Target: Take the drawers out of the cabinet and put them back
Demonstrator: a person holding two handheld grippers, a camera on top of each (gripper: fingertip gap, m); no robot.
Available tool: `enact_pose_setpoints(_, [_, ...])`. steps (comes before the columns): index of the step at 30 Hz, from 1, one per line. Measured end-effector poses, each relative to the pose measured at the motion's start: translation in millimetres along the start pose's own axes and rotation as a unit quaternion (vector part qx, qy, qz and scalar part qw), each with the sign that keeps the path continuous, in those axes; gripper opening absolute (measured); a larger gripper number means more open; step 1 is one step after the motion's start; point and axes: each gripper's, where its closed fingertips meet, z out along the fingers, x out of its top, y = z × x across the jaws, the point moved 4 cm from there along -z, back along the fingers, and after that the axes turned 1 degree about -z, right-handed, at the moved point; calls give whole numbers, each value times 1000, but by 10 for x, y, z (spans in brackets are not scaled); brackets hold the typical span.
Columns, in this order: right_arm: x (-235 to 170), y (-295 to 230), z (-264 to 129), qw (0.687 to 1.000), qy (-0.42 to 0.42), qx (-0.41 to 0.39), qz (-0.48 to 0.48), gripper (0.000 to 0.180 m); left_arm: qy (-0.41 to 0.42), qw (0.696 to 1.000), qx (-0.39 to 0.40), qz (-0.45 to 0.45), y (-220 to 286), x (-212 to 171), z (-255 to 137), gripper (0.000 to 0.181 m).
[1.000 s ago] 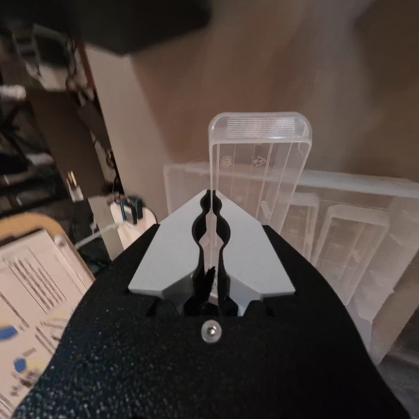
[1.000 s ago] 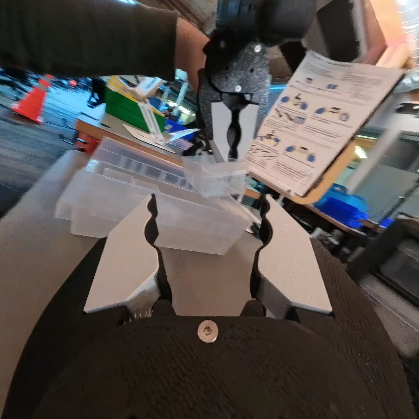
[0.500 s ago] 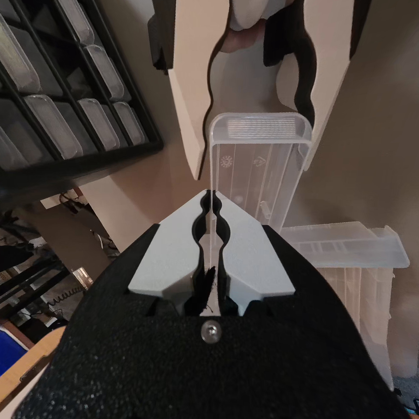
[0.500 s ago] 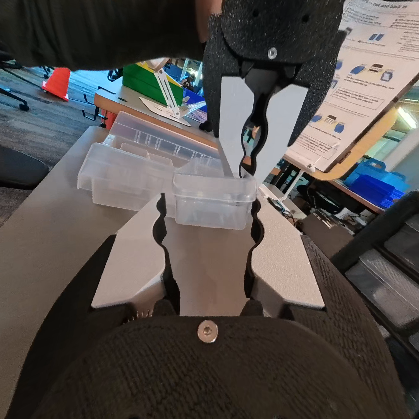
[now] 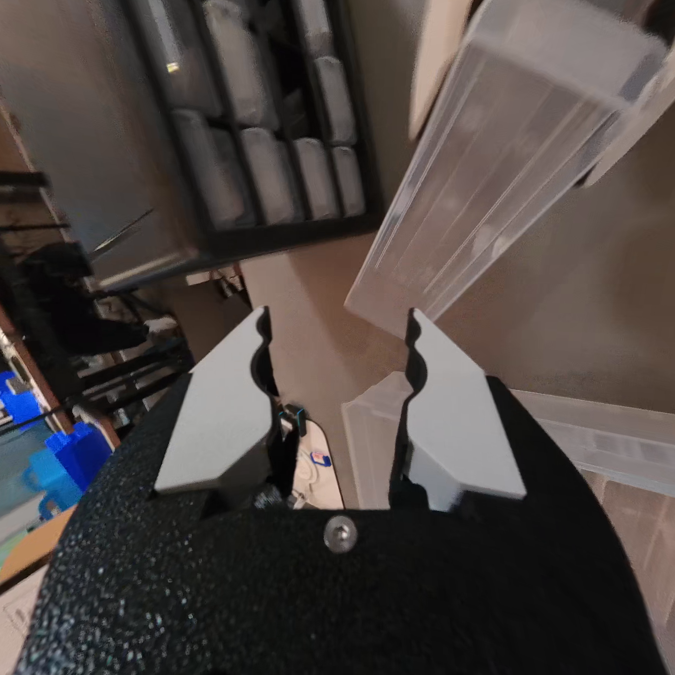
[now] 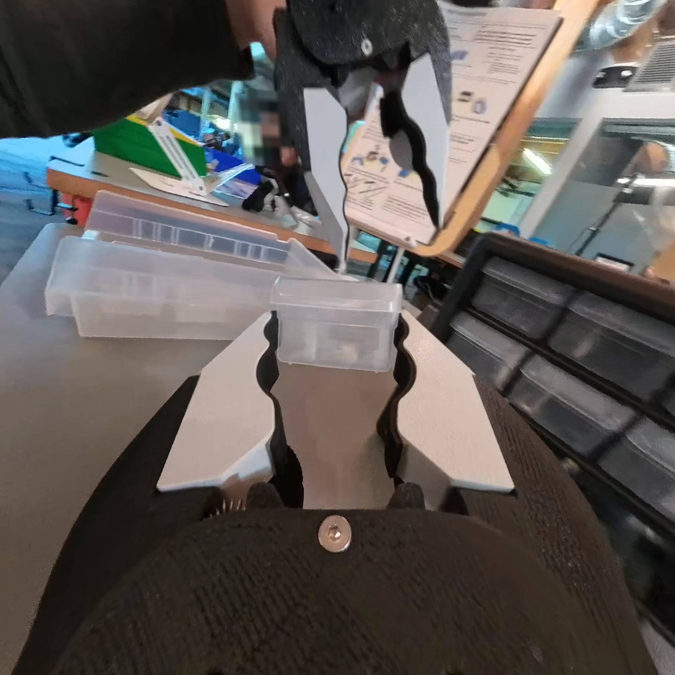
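A small clear plastic drawer sits between the fingertips of my right gripper, which is shut on its two sides just above the grey table. In the left wrist view the same drawer is tilted at the upper right. My left gripper is open and empty, apart from the drawer; in the right wrist view it hangs open above the drawer. The black cabinet with several clear drawers stands at the right, and shows in the left wrist view too.
Larger clear drawers lie on the table behind the small one, also in the left wrist view. A printed sheet on a wooden board stands behind. A person's dark sleeve holds the left gripper. A green box is on a far table.
My left gripper has opened, let go of the small drawer and drawn back. My right gripper has closed on the drawer's sides and now holds it.
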Motion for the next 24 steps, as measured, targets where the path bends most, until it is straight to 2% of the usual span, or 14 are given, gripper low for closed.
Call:
enact_pose_setpoints(1, [-18, 52, -76, 1000, 2, -20, 8, 63, 7, 1000, 7, -18, -107, -2, -41, 79])
enact_pose_setpoints(6, [-106, 345, -501, 987, 0, -159, 21, 63, 97, 992, 17, -83, -650, 219, -131, 91])
enact_pose_setpoints(10, [-169, 479, -695, 974, -4, -224, 27, 63, 95, 990, 67, -74, -1097, 420, 56, 97])
enact_pose_setpoints(12, [-179, 469, -691, 973, -10, -230, 17, 63, 103, 989, 18, -107, -1146, 552, 175, 105])
enact_pose_setpoints(14, [-183, 445, -673, 972, -21, -233, -2, 63, 116, 986, -23, -118, -1142, 660, 250, 101])
enact_pose_setpoints(16, [-187, 440, -675, 971, -25, -237, -4, 63, 116, 986, -31, -114, -1164, 692, 307, 94])
enact_pose_setpoints(18, [-196, 450, -699, 970, -24, -242, 10, 63, 118, 984, -47, -122, -1185, 699, 349, 96])
enact_pose_setpoints(24, [-259, 425, -765, 965, -36, -256, 44, 63, 143, 954, -152, -215, -1237, 665, 511, 105])
